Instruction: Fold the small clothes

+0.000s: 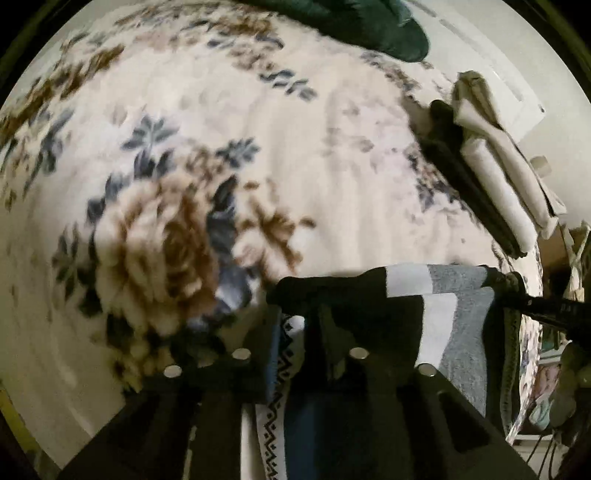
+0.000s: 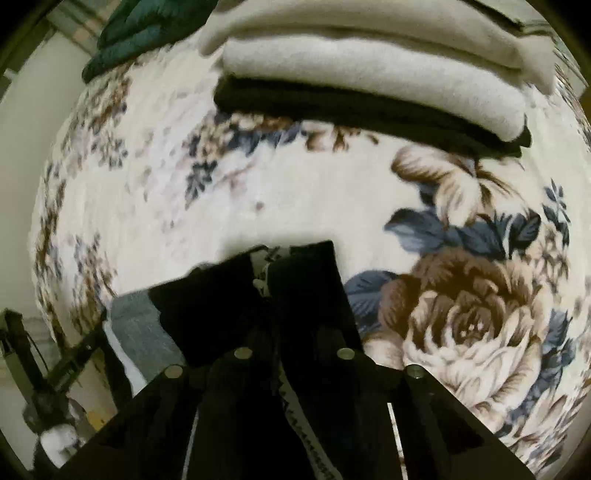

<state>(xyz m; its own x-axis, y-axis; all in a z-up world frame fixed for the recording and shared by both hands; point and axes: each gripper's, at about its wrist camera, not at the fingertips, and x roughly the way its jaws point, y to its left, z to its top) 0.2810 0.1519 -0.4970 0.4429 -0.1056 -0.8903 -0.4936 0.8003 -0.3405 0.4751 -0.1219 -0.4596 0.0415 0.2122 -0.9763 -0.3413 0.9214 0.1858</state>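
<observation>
Floral blanket [image 1: 295, 147] w/ brown roses and blue leaves fills both views; left gripper [image 1: 295, 306], bottom centre of its frame, is clamped on a black/white/grey garment [image 1: 424, 295] w/ zigzag trim, cloth stretched toward right edge where the right gripper's tip holds it; right gripper [image 2: 266, 273], lower centre, is pinched on the same garment's black edge; folded stack [image 2: 369, 74], cream over black, lies along top of right view; dark green cloth [image 2: 140, 33] upper left.
</observation>
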